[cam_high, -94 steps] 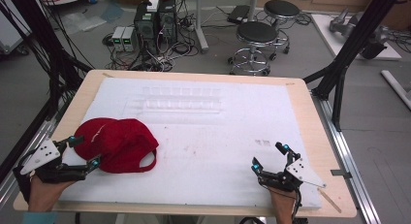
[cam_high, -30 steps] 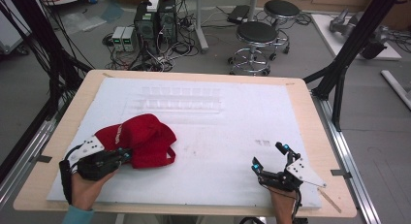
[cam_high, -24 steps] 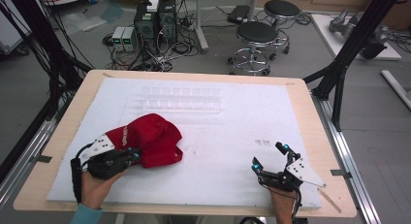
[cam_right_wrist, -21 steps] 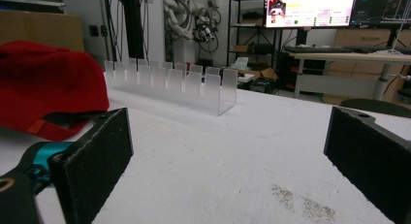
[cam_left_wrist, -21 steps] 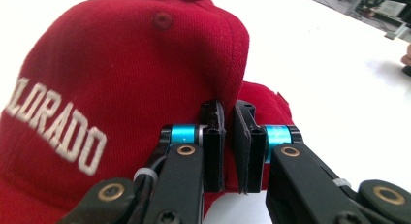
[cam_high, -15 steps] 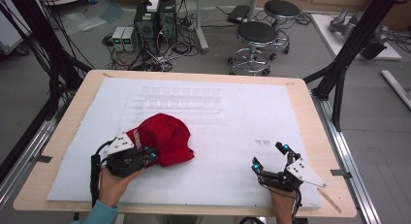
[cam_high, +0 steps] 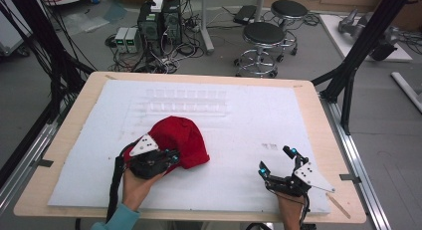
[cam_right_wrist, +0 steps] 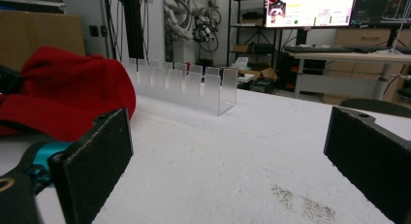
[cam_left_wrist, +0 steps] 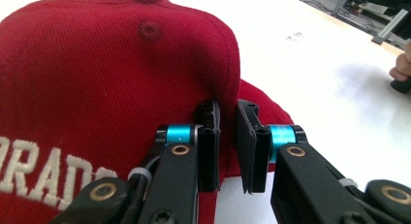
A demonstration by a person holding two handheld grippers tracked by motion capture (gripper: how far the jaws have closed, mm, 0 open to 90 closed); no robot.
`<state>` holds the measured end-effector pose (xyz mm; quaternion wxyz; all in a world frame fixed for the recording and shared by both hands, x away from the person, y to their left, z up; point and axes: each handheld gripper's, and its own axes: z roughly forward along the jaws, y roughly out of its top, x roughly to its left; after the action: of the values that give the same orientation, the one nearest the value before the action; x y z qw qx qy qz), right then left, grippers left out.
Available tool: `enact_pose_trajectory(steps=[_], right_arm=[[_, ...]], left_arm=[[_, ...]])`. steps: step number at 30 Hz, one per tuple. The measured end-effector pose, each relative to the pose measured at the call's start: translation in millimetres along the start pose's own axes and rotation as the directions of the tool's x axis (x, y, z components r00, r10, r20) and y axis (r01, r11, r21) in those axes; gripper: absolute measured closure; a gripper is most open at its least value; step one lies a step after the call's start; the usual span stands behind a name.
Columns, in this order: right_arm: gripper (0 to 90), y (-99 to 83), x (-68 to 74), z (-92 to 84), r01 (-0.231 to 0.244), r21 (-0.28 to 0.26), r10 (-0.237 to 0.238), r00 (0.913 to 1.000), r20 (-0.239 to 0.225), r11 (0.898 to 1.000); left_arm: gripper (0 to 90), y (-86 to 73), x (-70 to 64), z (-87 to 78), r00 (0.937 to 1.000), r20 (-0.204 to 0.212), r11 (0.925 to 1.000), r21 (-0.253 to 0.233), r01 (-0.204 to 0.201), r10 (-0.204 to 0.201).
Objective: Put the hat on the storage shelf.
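A red baseball cap with white stitched lettering lies on the white mat, left of centre. My left gripper is at its near edge, shut on the cap. In the left gripper view the two black jaws pinch a fold of red cloth at the cap where crown meets brim, and they have just closed a little tighter. My right gripper rests near the front right of the mat, open, with nothing between its pads. The right gripper view has the cap at its far left.
A clear slotted plastic rack stands on the mat behind the cap, and appears again as the rack. The wooden table edge runs just right of my right hand. Stools and computer cases stand on the floor beyond.
My left gripper has slid rightwards across the mat, dragging the red cap with it from the left side towards the middle. The right gripper has stayed put.
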<state>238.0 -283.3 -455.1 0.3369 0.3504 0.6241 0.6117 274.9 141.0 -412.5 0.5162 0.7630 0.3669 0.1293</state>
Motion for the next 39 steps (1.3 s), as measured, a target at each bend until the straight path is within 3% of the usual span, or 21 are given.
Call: enact_pose_trajectory(steps=[10, 22, 33, 36, 39], right_arm=[[2.3, 0.0, -0.4, 0.0, 0.001, -0.002, -0.001, 1.0000, 0.001, 1.000], [2.3, 0.0, -0.4, -0.1, -0.002, -0.001, 0.002, 1.0000, 0.000, 1.000], [2.3, 0.0, -0.2, -0.4, -0.003, -0.002, 0.003, 1.0000, -0.001, 1.000], [2.3, 0.0, -0.4, -0.4, -0.002, -0.004, 0.002, 1.0000, -0.001, 1.000], [2.3, -0.1, -0.2, -0.5, -0.002, -0.003, 0.002, 1.0000, 0.000, 1.000]], left_arm=[[85.3, 14.4, -11.7, 26.2, 0.9989, -0.045, 0.9998, -0.019, 0.011, -0.012], [86.2, 28.7, -30.1, 57.1, 0.9915, -0.118, 0.9978, -0.044, 0.050, -0.054], [85.3, 35.8, -46.1, 76.7, 0.9898, -0.125, 0.9963, -0.062, 0.060, -0.067], [83.5, 35.5, -48.0, 78.6, 0.9901, -0.124, 0.9966, -0.059, 0.058, -0.065], [76.0, 36.4, -48.5, 77.4, 0.9907, -0.122, 0.9957, -0.077, 0.052, -0.061]])
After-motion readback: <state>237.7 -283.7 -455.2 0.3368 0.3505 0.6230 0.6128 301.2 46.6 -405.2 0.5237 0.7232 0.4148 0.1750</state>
